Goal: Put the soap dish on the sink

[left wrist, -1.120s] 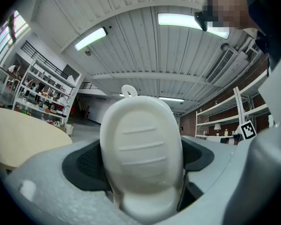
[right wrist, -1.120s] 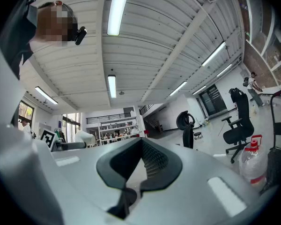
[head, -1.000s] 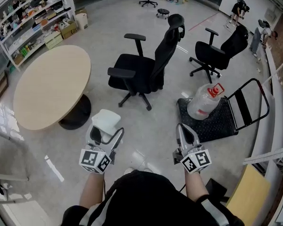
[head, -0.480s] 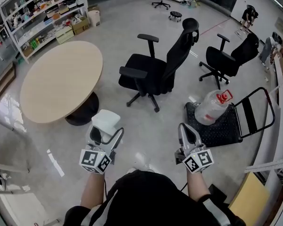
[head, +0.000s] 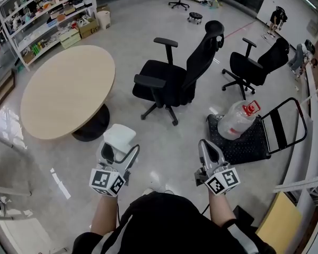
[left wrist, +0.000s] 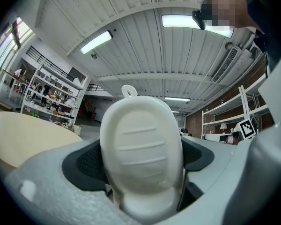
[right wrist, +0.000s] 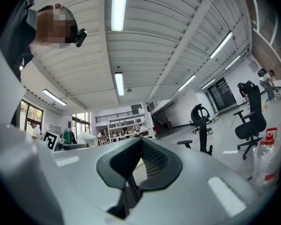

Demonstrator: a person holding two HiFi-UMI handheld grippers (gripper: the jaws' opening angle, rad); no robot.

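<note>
A white oval soap dish [head: 120, 135] [left wrist: 143, 151] with ribbed grooves is clamped in my left gripper [head: 118, 142], held in front of the person's body above the floor. In the left gripper view the dish fills the middle between the grey jaws and hides what lies behind it. My right gripper [head: 209, 148] [right wrist: 139, 165] is held level with it to the right, its jaws together with nothing between them. No sink shows in any view.
A round beige table [head: 68, 88] stands ahead on the left. Two black office chairs [head: 179, 77] [head: 254, 65] stand ahead. A water jug [head: 235, 119] lies on a black cart [head: 265, 134] to the right. Shelving [head: 40, 20] lines the far left.
The view has shifted slightly across the floor between frames. Both grippers keep the same pose, and the dish stays clamped.
</note>
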